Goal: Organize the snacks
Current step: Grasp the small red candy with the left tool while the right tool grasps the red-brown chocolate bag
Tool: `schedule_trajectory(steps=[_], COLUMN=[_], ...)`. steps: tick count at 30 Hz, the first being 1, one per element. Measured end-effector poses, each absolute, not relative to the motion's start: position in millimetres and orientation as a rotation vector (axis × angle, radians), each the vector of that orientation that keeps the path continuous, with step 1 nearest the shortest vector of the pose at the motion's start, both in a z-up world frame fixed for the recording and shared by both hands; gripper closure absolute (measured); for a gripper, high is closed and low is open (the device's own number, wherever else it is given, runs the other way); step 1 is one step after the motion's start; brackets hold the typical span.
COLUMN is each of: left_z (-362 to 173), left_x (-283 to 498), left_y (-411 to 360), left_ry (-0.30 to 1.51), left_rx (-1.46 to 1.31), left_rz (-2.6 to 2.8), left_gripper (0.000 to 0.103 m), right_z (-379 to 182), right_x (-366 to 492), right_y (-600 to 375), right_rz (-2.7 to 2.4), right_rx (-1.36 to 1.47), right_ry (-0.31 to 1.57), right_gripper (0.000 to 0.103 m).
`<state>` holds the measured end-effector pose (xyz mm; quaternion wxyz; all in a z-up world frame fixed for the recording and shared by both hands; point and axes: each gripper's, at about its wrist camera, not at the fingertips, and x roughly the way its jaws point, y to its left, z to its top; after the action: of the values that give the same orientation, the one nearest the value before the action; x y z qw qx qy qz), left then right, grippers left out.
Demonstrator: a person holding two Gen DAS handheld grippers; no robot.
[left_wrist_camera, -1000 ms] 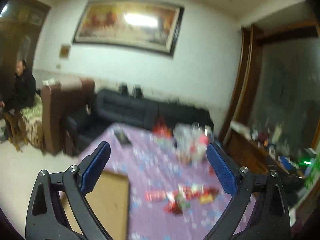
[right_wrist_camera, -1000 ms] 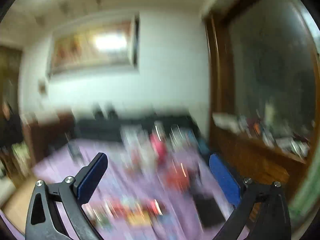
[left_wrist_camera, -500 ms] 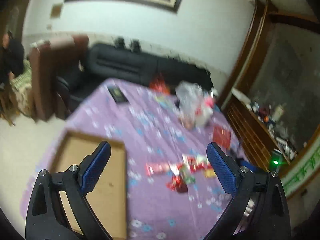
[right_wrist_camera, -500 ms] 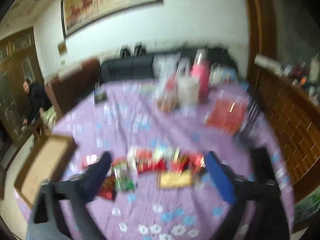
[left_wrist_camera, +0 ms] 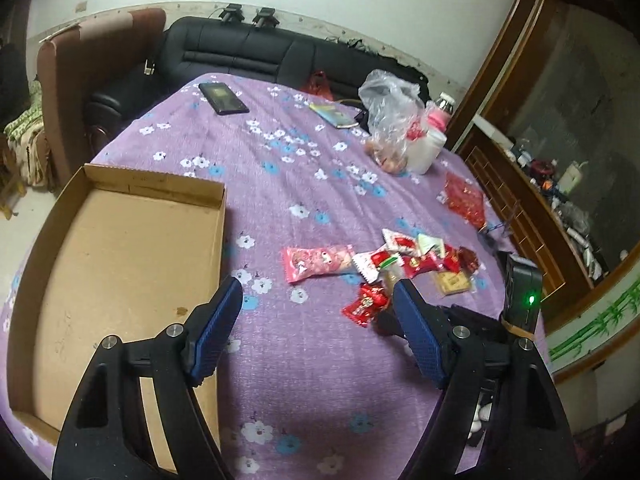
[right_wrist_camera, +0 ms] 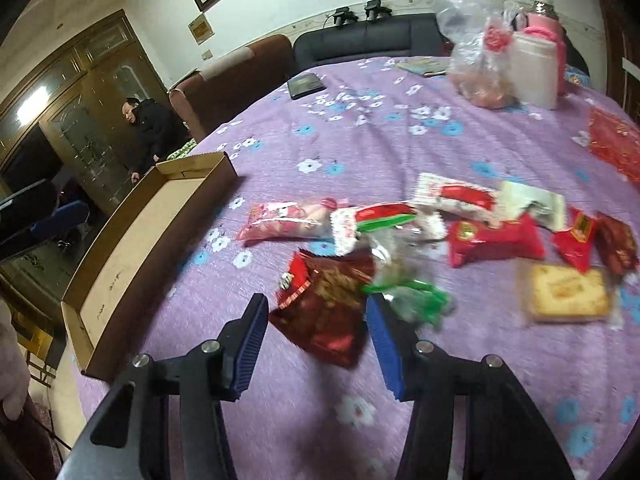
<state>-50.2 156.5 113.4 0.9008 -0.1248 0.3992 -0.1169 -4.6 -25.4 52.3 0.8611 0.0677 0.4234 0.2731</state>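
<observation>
Several snack packets lie in a loose heap on the purple flowered tablecloth. Among them are a pink packet and a small red packet. My left gripper hovers over bare cloth between the cardboard tray and the heap, with its jaws closing and nothing between them. In the right wrist view my right gripper is low over the heap, its jaws closing. A dark red packet lies between the fingertips, and the pads do not press on it. The cardboard tray sits to the left.
At the table's far side are a phone, a clear plastic bag, a white jar and a pink bottle. A red pouch lies right. A sofa, a wooden sideboard and a person surround the table.
Both views have swung down from the wall and sofa onto the table. Both grippers have come lower and nearer the snacks, and both pairs of jaws stand narrower than before.
</observation>
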Motion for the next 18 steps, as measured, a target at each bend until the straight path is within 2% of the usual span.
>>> schedule_trajectory(steps=[1,6,13,18], left_z=[109.8,91.1,56.2,36.9], left_x=[-47.7,-34.2,-17.1,1.0], left_y=[152.6,138.6,92.4,63.4], left_ry=[0.834,0.89,0.951,0.954], left_rx=[-0.25,-0.213,-0.084,-0.002], left_rz=[-0.241,-0.237,-0.242,-0.273], left_gripper=[0.024,0.024,0.024,0.024], right_z=[50.3,48.7,56.5,53.4], right_x=[-0.7,-1.4,-2.3,4.8], right_y=[-23.7,-35.6,-49.2,-65.1], right_rz=[0.58,0.647,0.512,0.531], right_rx=[0.153,0.257,0.216,0.308], right_ry=[0.894,0.893,0.854,0.883], right_gripper=[0.059,0.087,0.089,0.089])
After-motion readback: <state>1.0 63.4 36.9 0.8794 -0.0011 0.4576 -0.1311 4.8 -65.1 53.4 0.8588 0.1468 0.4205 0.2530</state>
